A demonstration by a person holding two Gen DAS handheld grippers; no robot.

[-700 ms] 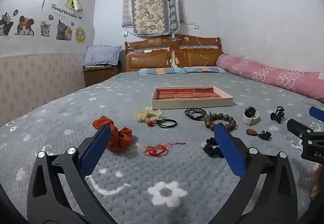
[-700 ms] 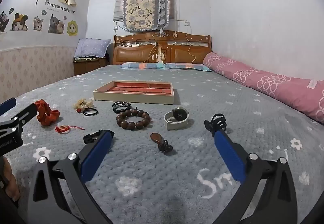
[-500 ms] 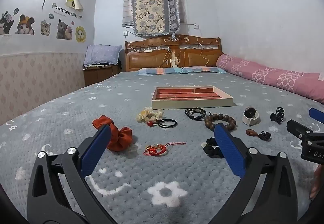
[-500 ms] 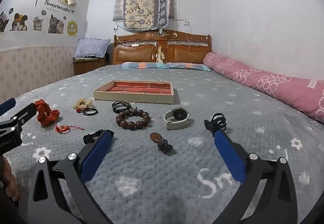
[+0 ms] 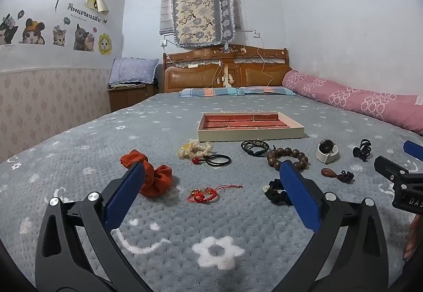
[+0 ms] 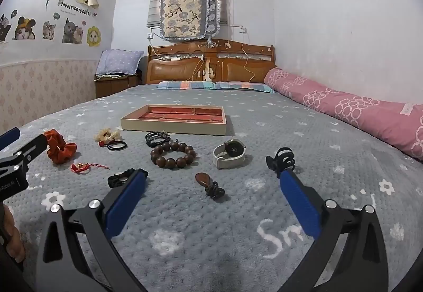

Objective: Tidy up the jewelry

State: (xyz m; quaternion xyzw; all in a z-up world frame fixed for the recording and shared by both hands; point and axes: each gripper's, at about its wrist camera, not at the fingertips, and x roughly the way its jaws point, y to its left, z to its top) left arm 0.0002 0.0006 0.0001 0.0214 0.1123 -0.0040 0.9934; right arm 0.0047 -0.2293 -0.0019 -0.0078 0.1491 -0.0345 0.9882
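A cream jewelry tray point(image 5: 251, 134) point(image 6: 171, 127) with red lining lies on the grey bedspread. In front of it are scattered an orange scrunchie point(image 5: 156, 178), a red cord bracelet point(image 5: 203, 194), black hair ties point(image 5: 218, 160), a wooden bead bracelet point(image 5: 286, 158) point(image 6: 173, 154), a white-strapped watch point(image 6: 230, 154), a black claw clip point(image 6: 281, 161) and a brown pendant point(image 6: 208, 183). My left gripper point(image 5: 210, 175) is open above the blanket, just short of the red bracelet. My right gripper point(image 6: 212, 183) is open too, hovering around the pendant.
A cream scrunchie point(image 5: 194, 148), a black cord bracelet point(image 5: 255, 146) and a black scrunchie point(image 5: 276, 190) also lie on the bed. A pink rolled quilt point(image 6: 357, 112) runs along the right wall. The wooden headboard point(image 5: 224, 72) stands at the far end.
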